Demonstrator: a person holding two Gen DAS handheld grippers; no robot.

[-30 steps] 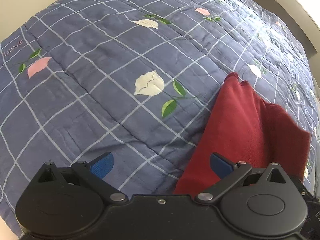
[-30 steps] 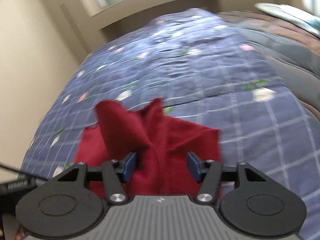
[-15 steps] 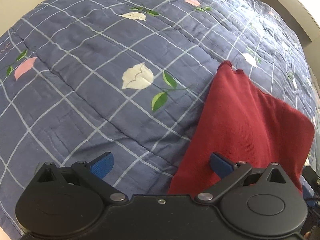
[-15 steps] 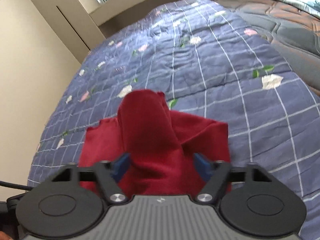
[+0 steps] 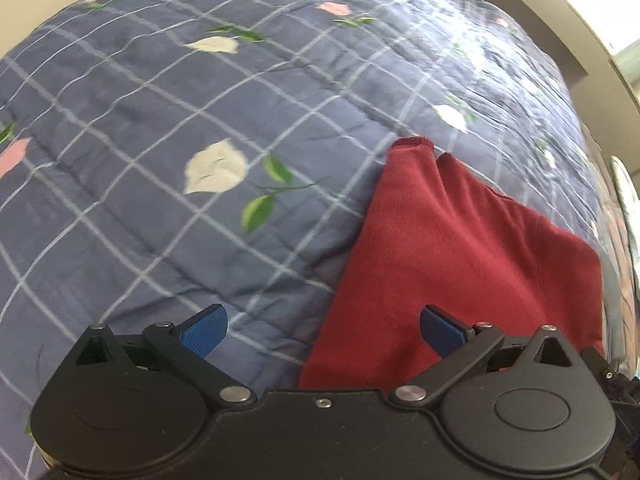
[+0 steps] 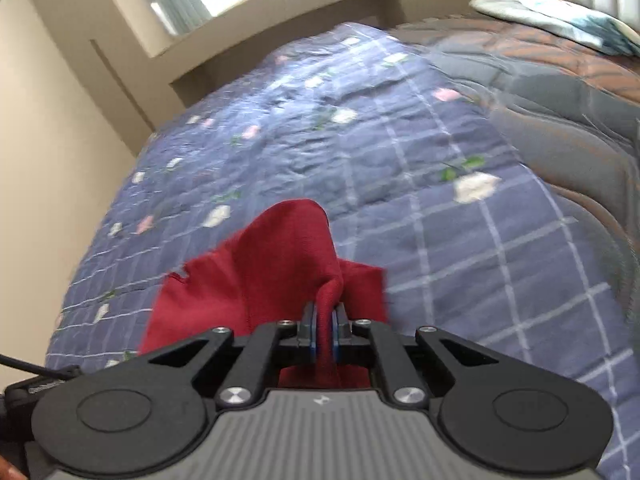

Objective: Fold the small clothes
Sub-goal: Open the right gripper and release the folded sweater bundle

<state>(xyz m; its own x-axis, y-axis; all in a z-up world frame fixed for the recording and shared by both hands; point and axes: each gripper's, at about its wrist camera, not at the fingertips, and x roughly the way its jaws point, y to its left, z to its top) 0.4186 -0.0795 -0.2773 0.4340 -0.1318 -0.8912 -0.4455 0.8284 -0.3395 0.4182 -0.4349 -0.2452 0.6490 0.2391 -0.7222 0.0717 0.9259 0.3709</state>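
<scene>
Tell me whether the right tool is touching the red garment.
Touching. The right wrist view shows the right tool clamped on a bunched fold of the red garment.

Matt red knit garment on quilted cotton bedspread

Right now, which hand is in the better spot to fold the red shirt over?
The right. The right gripper is already pinched shut on a bunched fold of the red shirt. The left gripper is open, one finger over the quilt, the other over the shirt, gripping nothing.
</scene>
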